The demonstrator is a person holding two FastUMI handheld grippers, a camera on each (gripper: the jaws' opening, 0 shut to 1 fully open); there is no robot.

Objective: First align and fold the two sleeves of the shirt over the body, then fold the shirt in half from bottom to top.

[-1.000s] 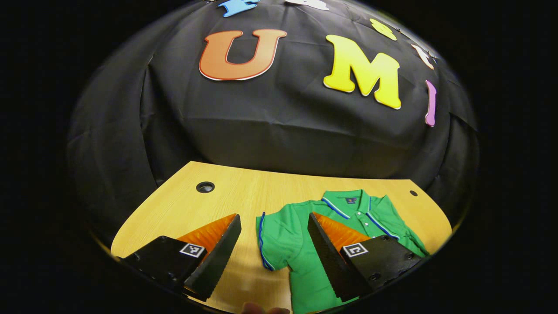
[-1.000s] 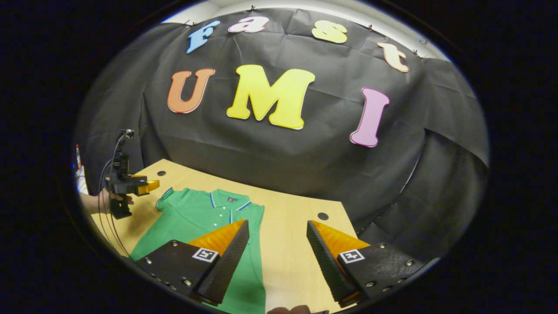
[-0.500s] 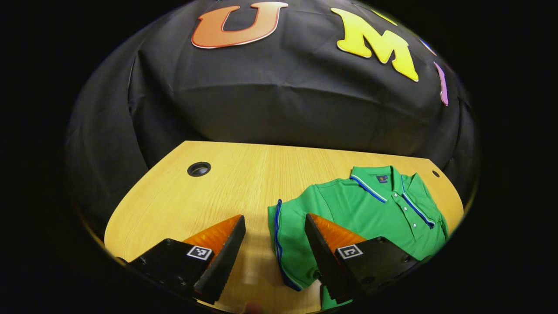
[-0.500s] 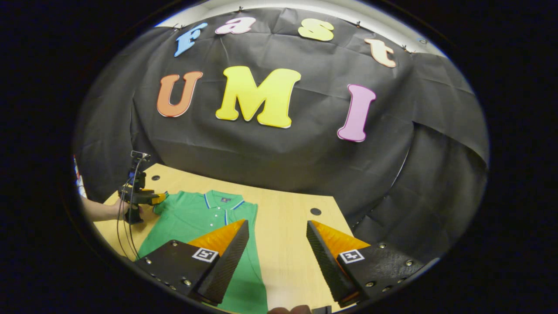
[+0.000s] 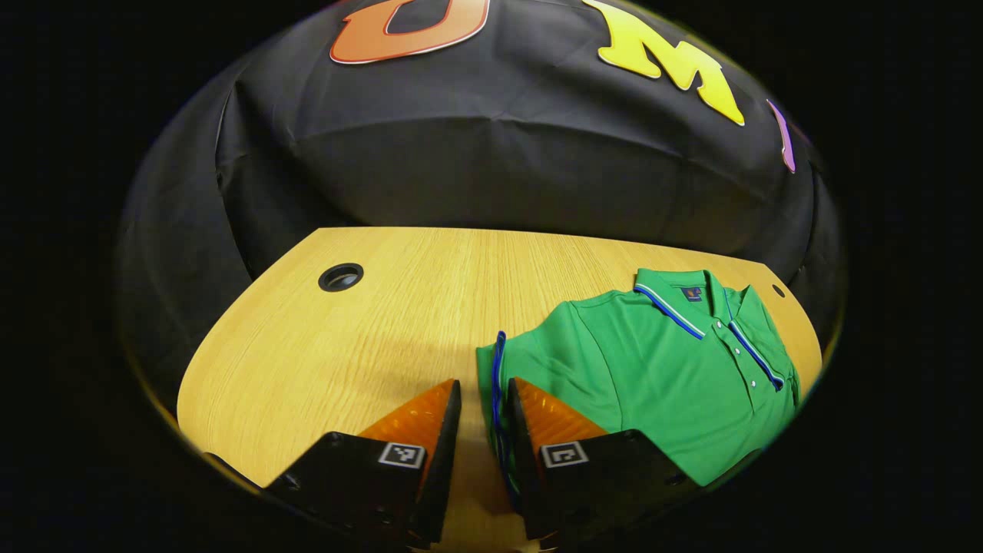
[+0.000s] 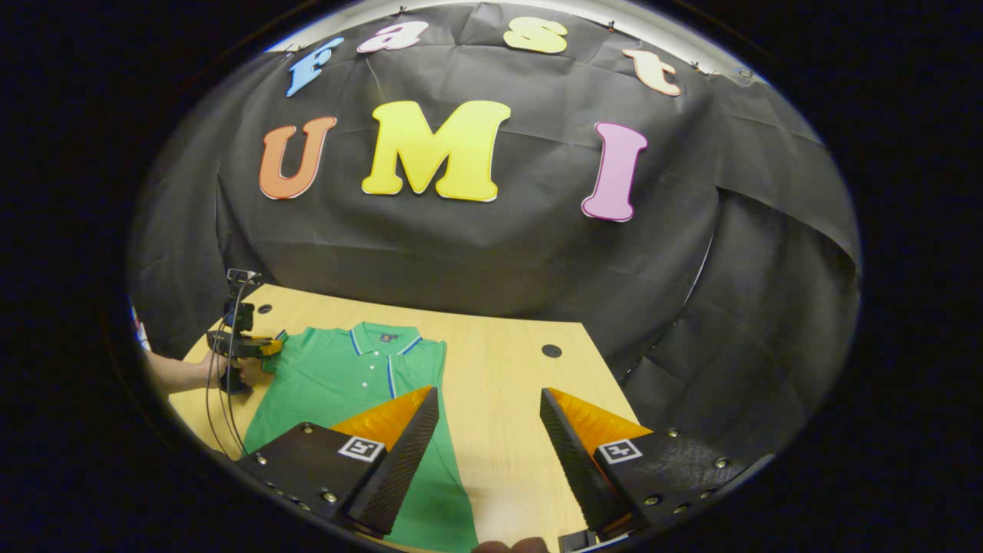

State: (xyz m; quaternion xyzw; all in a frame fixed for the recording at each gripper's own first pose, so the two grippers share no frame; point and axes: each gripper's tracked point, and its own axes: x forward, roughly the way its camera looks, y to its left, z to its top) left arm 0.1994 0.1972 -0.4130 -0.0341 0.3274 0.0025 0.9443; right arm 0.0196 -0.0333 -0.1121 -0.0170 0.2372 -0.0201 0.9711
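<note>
A green polo shirt (image 5: 660,369) with blue-and-white trim lies flat on the wooden table (image 5: 369,330), collar toward the wall. My left gripper (image 5: 484,384) is down at the shirt's left sleeve (image 5: 530,361), its fingers closed onto the blue-trimmed hem between them. The right gripper view shows that gripper (image 6: 265,347) at the sleeve end of the shirt (image 6: 338,376), held by a hand (image 6: 203,370). My right gripper (image 6: 488,392) hangs open above the table, one finger over the shirt's right edge, with nothing between its fingers.
The table (image 6: 507,384) has round cable holes (image 5: 341,276) (image 6: 551,350) near its back corners. Black cloth walls it in behind and at the sides. Cables (image 6: 223,415) trail from the left gripper. Bare wood lies left and right of the shirt.
My left gripper came down and forward to the sleeve and went from wide open to shut on its hem. My right gripper stayed open and shifted only slightly.
</note>
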